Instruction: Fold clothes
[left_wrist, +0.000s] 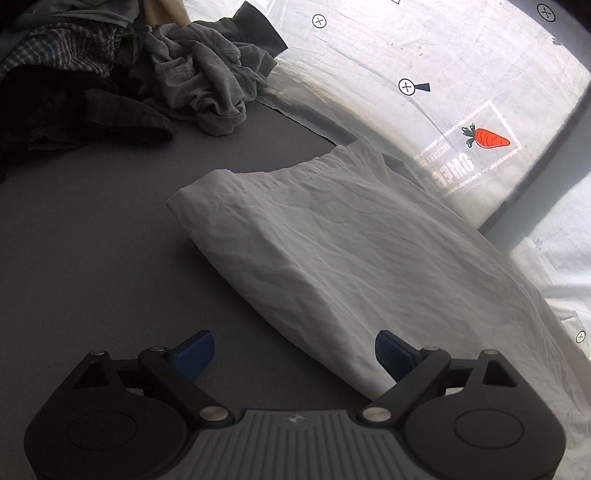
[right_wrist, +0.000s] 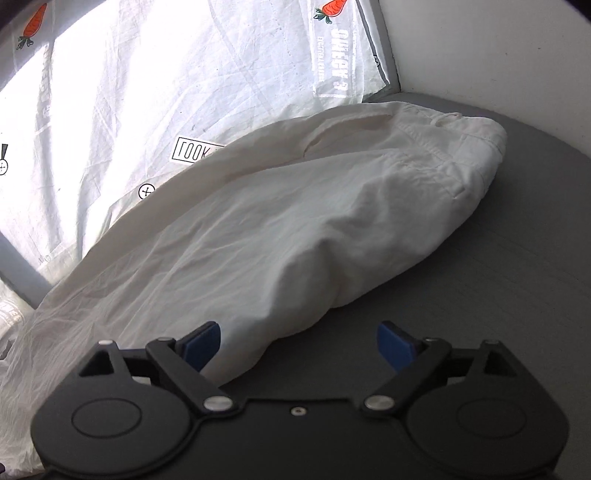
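Left wrist view: white pants (left_wrist: 332, 251) on worktop (left_wrist: 92, 258); both claws wide, nothing held. Fold could be pulled crooked if only top layer is pinched.

Dark grey matte tabletop (left_wrist: 92, 240) underneath. Translucent white plastic sheet (left_wrist: 461, 55) behind it, backlit, printed with an orange carrot logo (left_wrist: 489, 137), crosshair circle marks (left_wrist: 406, 87) and a boxed "LOOK" label (right_wrist: 192, 150). Plain white wall (right_wrist: 498, 55) at far right.

White trousers (right_wrist: 295, 221) cut off at left edge, clothes pile (left_wrist: 110, 74) cropped
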